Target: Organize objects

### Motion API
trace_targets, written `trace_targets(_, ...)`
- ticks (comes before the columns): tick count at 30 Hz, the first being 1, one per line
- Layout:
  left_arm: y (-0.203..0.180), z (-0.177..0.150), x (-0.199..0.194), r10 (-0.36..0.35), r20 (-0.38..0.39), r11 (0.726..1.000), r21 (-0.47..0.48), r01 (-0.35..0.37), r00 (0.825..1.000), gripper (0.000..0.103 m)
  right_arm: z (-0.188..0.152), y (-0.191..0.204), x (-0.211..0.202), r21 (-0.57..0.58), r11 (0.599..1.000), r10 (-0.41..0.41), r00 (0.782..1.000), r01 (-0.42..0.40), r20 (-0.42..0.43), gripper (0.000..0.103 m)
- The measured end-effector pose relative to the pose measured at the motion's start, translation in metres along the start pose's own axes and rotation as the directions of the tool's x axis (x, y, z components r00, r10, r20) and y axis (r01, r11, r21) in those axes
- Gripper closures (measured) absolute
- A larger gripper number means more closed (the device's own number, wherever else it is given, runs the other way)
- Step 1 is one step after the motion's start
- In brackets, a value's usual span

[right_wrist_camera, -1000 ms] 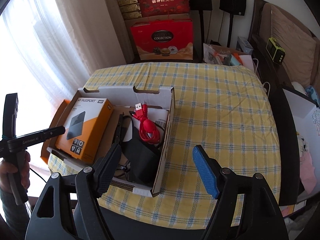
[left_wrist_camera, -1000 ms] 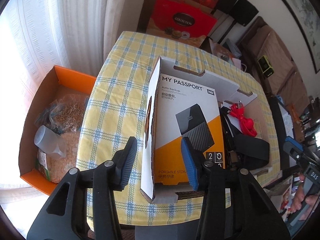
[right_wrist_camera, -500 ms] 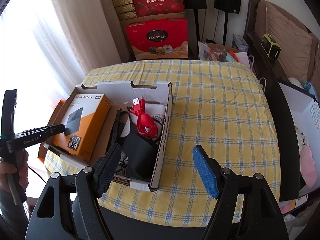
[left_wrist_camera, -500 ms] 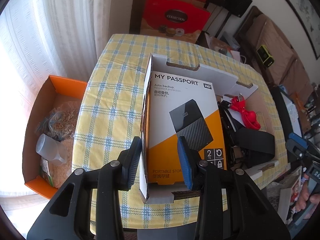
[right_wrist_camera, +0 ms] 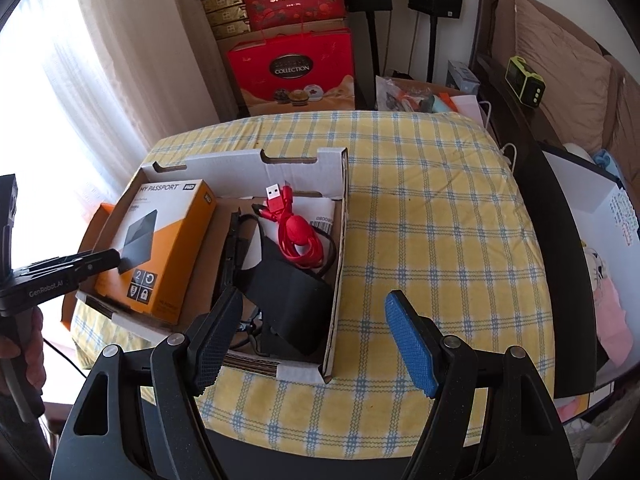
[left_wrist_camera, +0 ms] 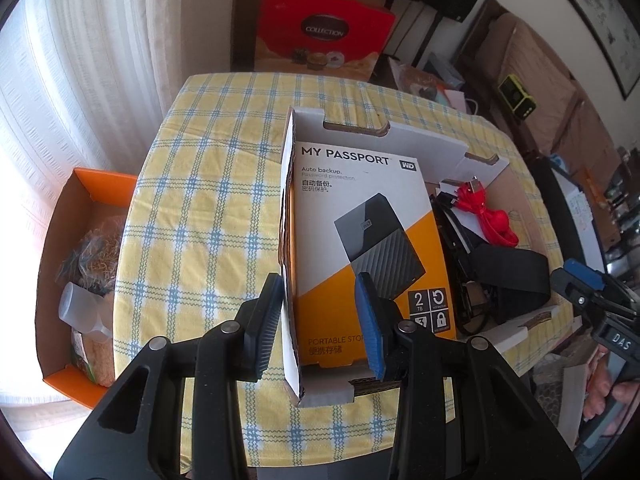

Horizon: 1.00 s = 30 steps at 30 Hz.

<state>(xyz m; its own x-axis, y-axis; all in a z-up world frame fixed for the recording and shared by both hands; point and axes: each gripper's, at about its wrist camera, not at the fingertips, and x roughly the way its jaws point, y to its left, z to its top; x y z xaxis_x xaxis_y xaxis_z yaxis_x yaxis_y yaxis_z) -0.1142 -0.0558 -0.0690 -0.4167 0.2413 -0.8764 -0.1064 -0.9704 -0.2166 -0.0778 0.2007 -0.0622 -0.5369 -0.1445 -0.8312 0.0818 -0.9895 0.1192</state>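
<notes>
A white-and-orange hard-drive box [left_wrist_camera: 360,208] [right_wrist_camera: 168,240] leans against the left wall of an open cardboard tray [left_wrist_camera: 400,140] [right_wrist_camera: 240,168]. My left gripper [left_wrist_camera: 318,320] [right_wrist_camera: 100,260] is shut on it: the black pad presses the outside of the tray wall and the blue pad lies on the box's face. A red USB cable [left_wrist_camera: 492,220] [right_wrist_camera: 296,236] and a black pouch [left_wrist_camera: 508,272] [right_wrist_camera: 292,300] fill the tray's right half. My right gripper [right_wrist_camera: 312,340] [left_wrist_camera: 580,280] hovers over the tray's near right corner, its jaws closing, with no pad touching the wall seen between them.
The tray sits on a table with a yellow checked cloth [right_wrist_camera: 440,240] [left_wrist_camera: 208,220]. An orange box [left_wrist_camera: 100,180] with bags and a plastic bottle stands on the floor to the left. Red gift boxes [right_wrist_camera: 292,68] stand behind the table, and a sofa with a green device [right_wrist_camera: 524,82] is at the right.
My left gripper has slid onto the tray's left wall and its jaws have narrowed around the wall and the hard-drive box. The right jaws have drawn in slightly.
</notes>
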Motion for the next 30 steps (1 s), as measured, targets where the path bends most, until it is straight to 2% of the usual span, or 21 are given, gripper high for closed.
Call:
trace_targets(3, -0.009, 0.000, 0.002, -0.006, -0.002, 1.000, 0.019, 0.006, 1.000, 0.069, -0.002, -0.013, 0.013, 0.029, 1.000, -0.007, 0.999, 0.009, -0.045, 0.053)
trace_targets(6, -0.018, 0.001, 0.005, -0.014, -0.005, 0.999, 0.032, 0.014, 1.000, 0.069, -0.006, -0.022, 0.020, 0.046, 0.999, -0.009, 0.998, 0.012, -0.068, 0.058)
trace_targets(10, -0.030, 0.001, 0.008, -0.020, -0.009, 0.999, 0.049, 0.021, 1.000, 0.068, -0.009, -0.032, 0.024, 0.067, 0.998, 0.002, 0.996, 0.004, -0.088, 0.074)
trace_targets(24, -0.048, -0.007, 0.009, -0.035, -0.011, 0.996, 0.076, 0.036, 0.999, 0.068, -0.016, -0.046, 0.016, 0.070, 0.997, -0.018, 0.995, 0.025, -0.095, 0.075)
trace_targets(27, -0.043, -0.007, 0.007, -0.059, -0.015, 0.997, 0.051, 0.059, 0.998, 0.069, -0.016, -0.050, 0.014, 0.090, 0.996, -0.008, 0.996, 0.016, -0.086, 0.072)
trace_targets(28, -0.041, -0.007, 0.005, -0.059, -0.013, 0.998, 0.035, 0.059, 0.998, 0.066, -0.016, -0.050, 0.012, 0.093, 0.995, -0.014, 0.997, 0.021, -0.075, 0.066)
trace_targets(30, -0.036, -0.010, -0.002, -0.022, 0.009, 1.000, 0.011, 0.022, 1.000, 0.050, -0.016, -0.049, 0.005, 0.083, 0.996, -0.042, 0.998, 0.045, -0.044, 0.060)
